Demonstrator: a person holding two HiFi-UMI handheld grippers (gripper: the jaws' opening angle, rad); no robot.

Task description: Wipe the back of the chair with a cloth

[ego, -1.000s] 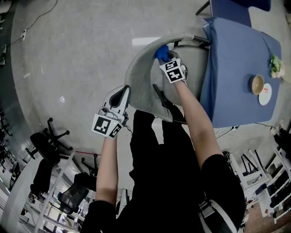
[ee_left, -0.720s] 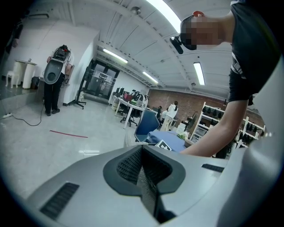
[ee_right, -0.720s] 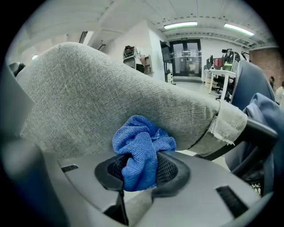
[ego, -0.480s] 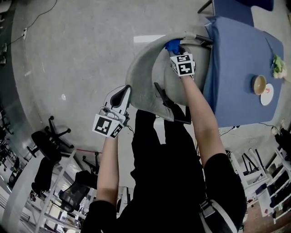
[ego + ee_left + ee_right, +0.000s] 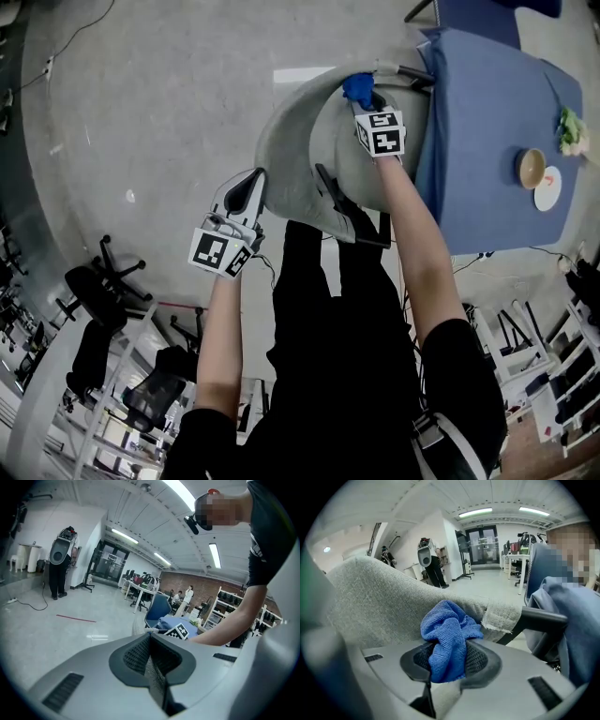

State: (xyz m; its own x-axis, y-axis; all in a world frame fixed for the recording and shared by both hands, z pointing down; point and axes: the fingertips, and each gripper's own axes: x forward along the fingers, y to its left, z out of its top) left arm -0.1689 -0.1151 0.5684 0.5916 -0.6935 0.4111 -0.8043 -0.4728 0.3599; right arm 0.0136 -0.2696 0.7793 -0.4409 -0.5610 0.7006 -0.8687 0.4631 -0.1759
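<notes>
Clamping a bunched blue cloth (image 5: pixel 448 635) in the right tongs (image 5: pixel 445 662), the dark ribbed pads closing on its lower folds and the loose bundle bulging out above them. Pressing that bundle up against the grey fabric chair back (image 5: pixel 384 603), at the rim, near the end where a black armrest (image 5: pixel 544 618) is running off to the right. In the head view, reaching across the inside of the curved back with the right forearm, placing the cloth at the far upper part of the rim.

Holding the left tongs (image 5: pixel 152 665) clenched on nothing, the two pads meeting along a single line. Hanging low at the near left end of the chair back, on its outer side, just beside it; touching or apart, not being possible to tell. Pointing out over the bare grey floor (image 5: pixel 159 103).

Standing close behind the chair in black clothing, both forearms bare.

Sitting just to the right of the chair, a desk (image 5: pixel 487 112) under a blue cover, carrying a bowl (image 5: pixel 531 169) and a plate (image 5: pixel 547 189) side by side near its right edge.
</notes>
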